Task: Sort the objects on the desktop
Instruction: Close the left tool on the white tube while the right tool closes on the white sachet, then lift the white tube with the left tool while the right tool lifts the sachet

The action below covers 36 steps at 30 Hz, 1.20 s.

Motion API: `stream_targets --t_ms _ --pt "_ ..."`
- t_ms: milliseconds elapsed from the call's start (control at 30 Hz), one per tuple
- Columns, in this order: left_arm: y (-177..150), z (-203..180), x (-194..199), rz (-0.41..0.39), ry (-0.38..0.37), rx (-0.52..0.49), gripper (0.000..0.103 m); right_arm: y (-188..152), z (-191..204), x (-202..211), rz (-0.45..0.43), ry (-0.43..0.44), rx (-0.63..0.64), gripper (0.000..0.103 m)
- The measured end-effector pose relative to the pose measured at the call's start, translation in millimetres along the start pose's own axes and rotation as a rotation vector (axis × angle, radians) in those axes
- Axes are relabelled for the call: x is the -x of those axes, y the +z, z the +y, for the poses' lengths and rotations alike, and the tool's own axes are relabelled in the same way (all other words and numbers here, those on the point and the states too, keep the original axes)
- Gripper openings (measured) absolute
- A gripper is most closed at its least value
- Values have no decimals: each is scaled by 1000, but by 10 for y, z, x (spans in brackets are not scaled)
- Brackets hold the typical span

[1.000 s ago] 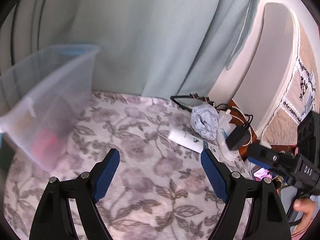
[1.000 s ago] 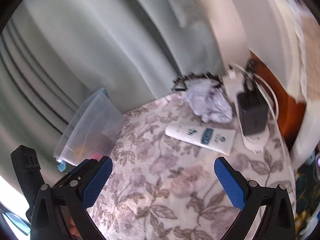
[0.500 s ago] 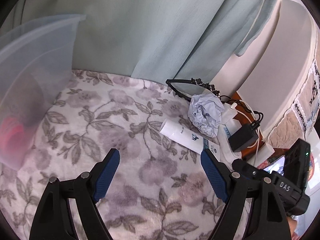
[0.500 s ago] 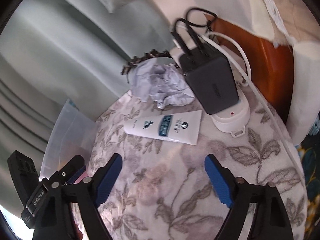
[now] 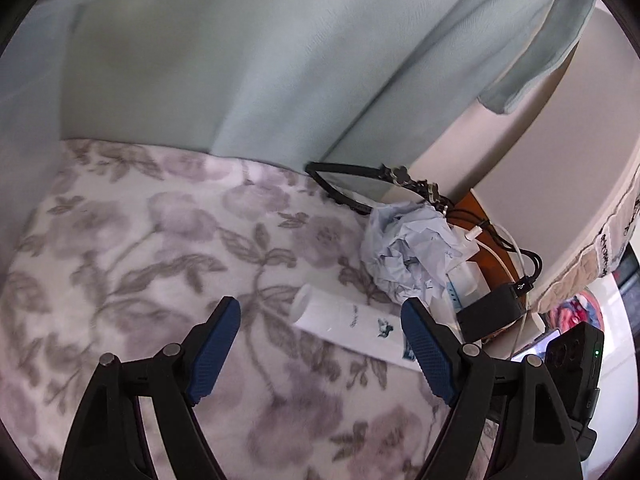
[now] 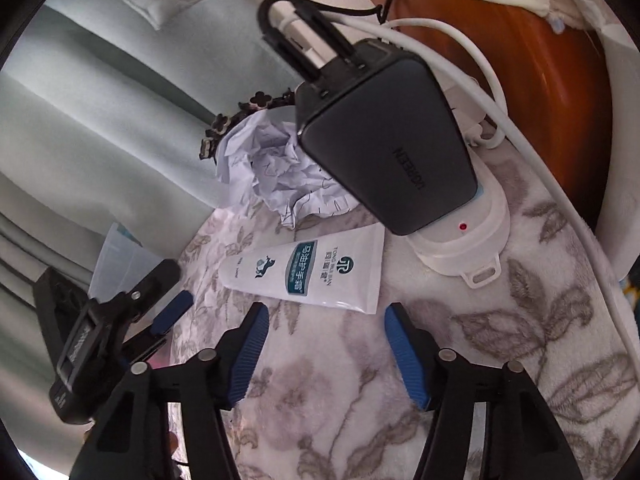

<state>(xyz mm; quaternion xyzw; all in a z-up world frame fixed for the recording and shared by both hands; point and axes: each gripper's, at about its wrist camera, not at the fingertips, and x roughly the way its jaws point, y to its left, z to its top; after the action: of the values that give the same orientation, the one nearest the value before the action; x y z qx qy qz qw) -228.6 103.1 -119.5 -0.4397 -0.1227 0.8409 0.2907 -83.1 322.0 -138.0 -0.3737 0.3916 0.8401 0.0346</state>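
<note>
Right gripper, bottom centre of its view, jaws apart, nothing between them. White tube lies flat on the floral cloth just above the pads, long axis running left-right across the frame, cap end lower left, crimped end right. The right gripper looks nearer. Left gripper jaws also apart, empty; tube sits toward its right pad, angled. Further up: crumpled paper, dark charger on a white base. Clear bin at mid-left edge.
</note>
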Motion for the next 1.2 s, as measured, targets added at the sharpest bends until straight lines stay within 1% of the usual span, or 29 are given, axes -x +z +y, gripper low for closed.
stream_targets --t_ms 100,233,400,500,667,700,767,833,967,1100,1200 --pt "15 -5 -143 23 -8 -6 82 7 -33 5 -5 9 -18 62" --pt "13 27 -291 49 -30 23 82 19 -42 -11 -11 15 -24 61" --pt "13 29 -377 59 -38 29 82 44 -49 -36 -25 18 -31 61" --pt "17 32 -418 61 -42 33 82 62 -44 -32 -32 11 -36 58" --pt "38 60 -431 62 -53 50 69 79 -28 -39 -37 -8 -34 51" --pt "36 65 -428 62 -51 52 64 75 -32 -35 -38 -8 -35 50" --pt "26 84 -414 57 -48 61 61 67 -39 -25 -39 -9 -36 50" --pt "14 115 -392 55 -48 81 55 56 -39 -12 -39 -14 -33 48" --pt "-18 155 -338 53 -49 104 52 30 -60 21 -36 -10 -38 43" --pt "-72 157 -257 46 -41 102 52 -16 -47 53 -27 -5 -33 42" --pt "-124 206 -180 46 -39 119 52 -65 -21 72 -14 5 -26 42"
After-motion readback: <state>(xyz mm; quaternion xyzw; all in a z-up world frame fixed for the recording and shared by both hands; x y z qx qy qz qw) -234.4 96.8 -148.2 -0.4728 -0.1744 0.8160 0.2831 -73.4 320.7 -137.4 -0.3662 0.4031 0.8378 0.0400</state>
